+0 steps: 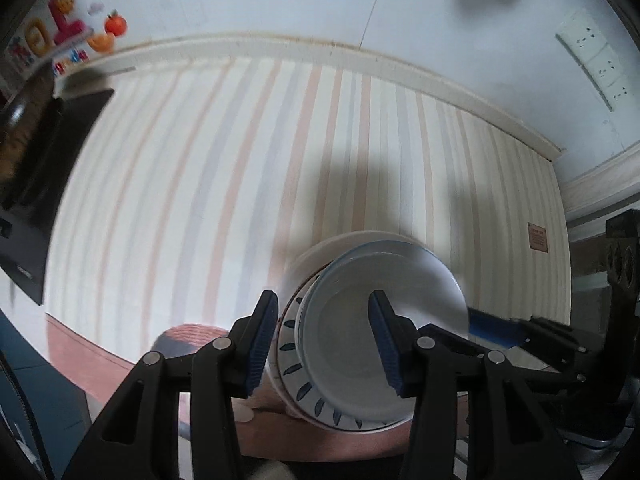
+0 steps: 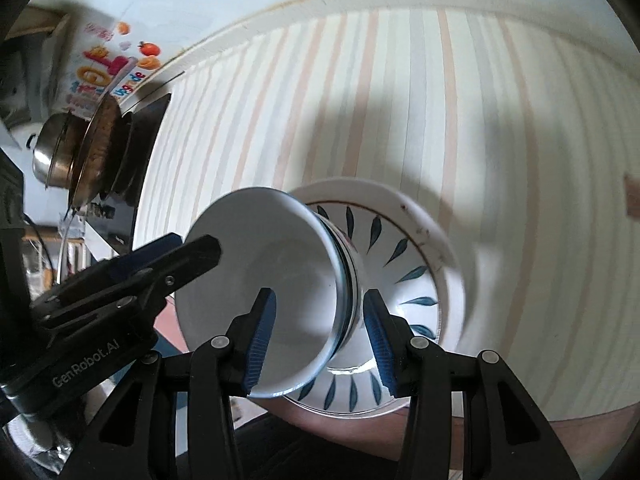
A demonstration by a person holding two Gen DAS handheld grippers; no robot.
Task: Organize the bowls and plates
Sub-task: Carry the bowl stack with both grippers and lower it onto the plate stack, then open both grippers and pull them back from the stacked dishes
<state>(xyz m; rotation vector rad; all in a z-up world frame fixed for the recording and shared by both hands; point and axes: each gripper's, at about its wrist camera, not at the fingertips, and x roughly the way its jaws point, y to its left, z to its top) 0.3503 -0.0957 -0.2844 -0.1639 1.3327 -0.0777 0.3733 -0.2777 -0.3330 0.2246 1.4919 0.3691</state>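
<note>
A stack of dishes sits on the striped tablecloth [image 1: 224, 184]: a white plate [image 1: 316, 250] at the bottom, a bowl with blue leaf marks [image 1: 290, 344] on it, and a plain white bowl [image 1: 352, 344] on top. My left gripper [image 1: 322, 346] is open, its fingers straddling the white bowl's near rim. In the right wrist view my right gripper [image 2: 318, 342] is open around the white bowl [image 2: 272, 276] rim, above the leaf-marked bowl [image 2: 404, 276] and white plate [image 2: 400, 196]. The left gripper also shows in the right wrist view [image 2: 160, 256].
A metal pot [image 2: 52, 156] and a lid stand on a black cooktop [image 2: 148, 128] at the far left. A wall with stickers and sockets [image 1: 596, 60] is behind the table. The table's front edge [image 1: 92, 356] lies close to the stack.
</note>
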